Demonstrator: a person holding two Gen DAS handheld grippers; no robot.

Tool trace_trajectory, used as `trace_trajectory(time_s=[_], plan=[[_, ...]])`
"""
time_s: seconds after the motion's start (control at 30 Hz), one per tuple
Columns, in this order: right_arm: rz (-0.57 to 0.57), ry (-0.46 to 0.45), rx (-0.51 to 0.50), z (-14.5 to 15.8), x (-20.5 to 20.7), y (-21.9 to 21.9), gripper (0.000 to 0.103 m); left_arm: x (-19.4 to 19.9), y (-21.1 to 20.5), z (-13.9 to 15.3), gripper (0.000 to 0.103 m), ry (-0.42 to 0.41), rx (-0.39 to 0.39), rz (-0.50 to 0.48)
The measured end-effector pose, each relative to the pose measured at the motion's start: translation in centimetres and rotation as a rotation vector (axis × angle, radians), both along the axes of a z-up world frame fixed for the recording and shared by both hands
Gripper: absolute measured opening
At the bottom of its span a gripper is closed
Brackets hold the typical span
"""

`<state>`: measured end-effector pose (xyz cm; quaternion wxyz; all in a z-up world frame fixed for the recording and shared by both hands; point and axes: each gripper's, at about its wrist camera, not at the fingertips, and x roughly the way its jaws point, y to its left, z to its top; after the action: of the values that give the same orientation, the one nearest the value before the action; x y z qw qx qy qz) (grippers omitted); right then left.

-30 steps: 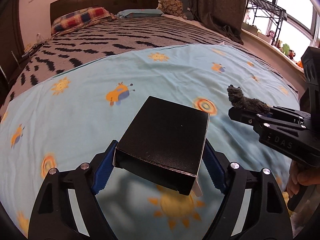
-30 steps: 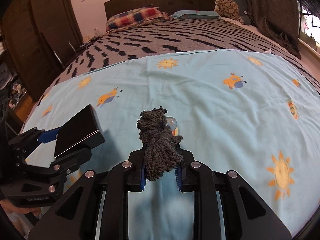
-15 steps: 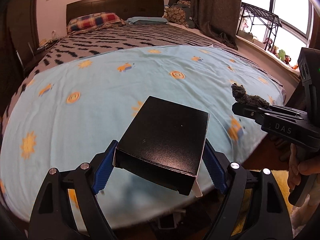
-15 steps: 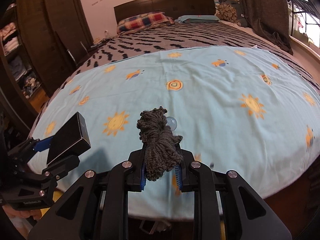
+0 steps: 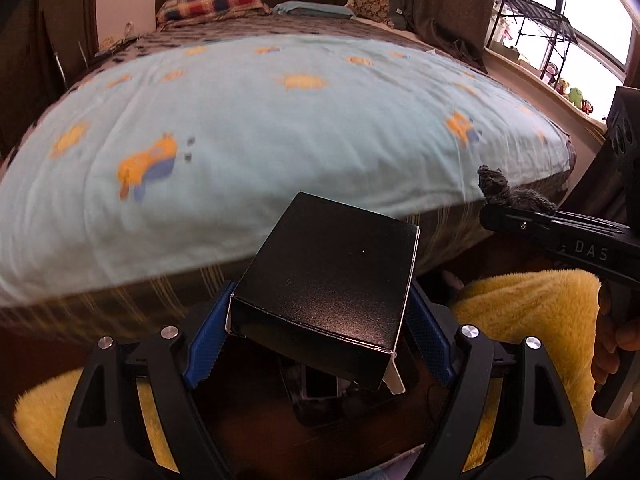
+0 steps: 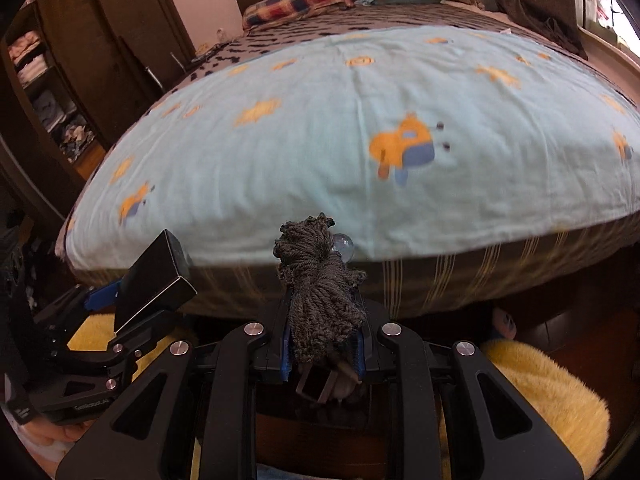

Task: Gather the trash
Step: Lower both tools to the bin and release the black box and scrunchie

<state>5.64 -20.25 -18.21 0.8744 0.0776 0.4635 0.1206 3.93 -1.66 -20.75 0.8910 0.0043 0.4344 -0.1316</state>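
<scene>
- Left tongs (image 5: 316, 344): spread wide and clamped on the sides of a black box (image 5: 326, 280), blue pads (image 5: 206, 350) pressing both flanks. Box sits lower centre of the left wrist view, one end flap hanging loose at its near corner. In the right wrist view the same box shows at lower left, tilted.
- Change: a second ago both tongs were over the light-blue sheet (image 5: 256, 136) with only bedding beneath them. Now the foot of the bed (image 5: 448, 236) fills mid frame, and dark floor and a yellow fluffy rug (image 5: 532, 308) show below. Both loads have come off the bed, carried back and a little downward; the grips look unchanged.
- Meaning for the task, as I judge it: pickup is done for these two pieces. What remains is getting them to a bin, and no bin is in either view.
- Right tongs (image 6: 323, 344): set narrow, gripping a bundle of dark grey yarn (image 6: 320, 292) that stands up between the pads. A small clear bead (image 6: 345, 245) shows at its upper right; whether it is attached I cannot tell.
- Around: plaid pillow (image 6: 296, 6) and headboard at top; wardrobe shelves (image 6: 44, 92) at upper left of the right wrist view; window and metal rack (image 5: 536, 36) at upper right of the left wrist view.
- In the way: some dark, indistinct clutter on the floor directly under both tongs; too dim to name.
</scene>
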Motion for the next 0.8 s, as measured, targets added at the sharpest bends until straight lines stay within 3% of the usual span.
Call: trace_trajectory(time_s=[0.23, 0.8], plan=[[0.011, 0.073, 0.001, -3.5, -1.6, 1.0, 0.024, -1.7, -0.3, -3.7, 0.078, 0.070, 0.013, -0.015], [0.023, 0.253, -0.009, -11.8, -1.6, 1.9, 0.024, -0.7, -0.9, -13.1, 0.078, 0.287, 0.032, -0.040]])
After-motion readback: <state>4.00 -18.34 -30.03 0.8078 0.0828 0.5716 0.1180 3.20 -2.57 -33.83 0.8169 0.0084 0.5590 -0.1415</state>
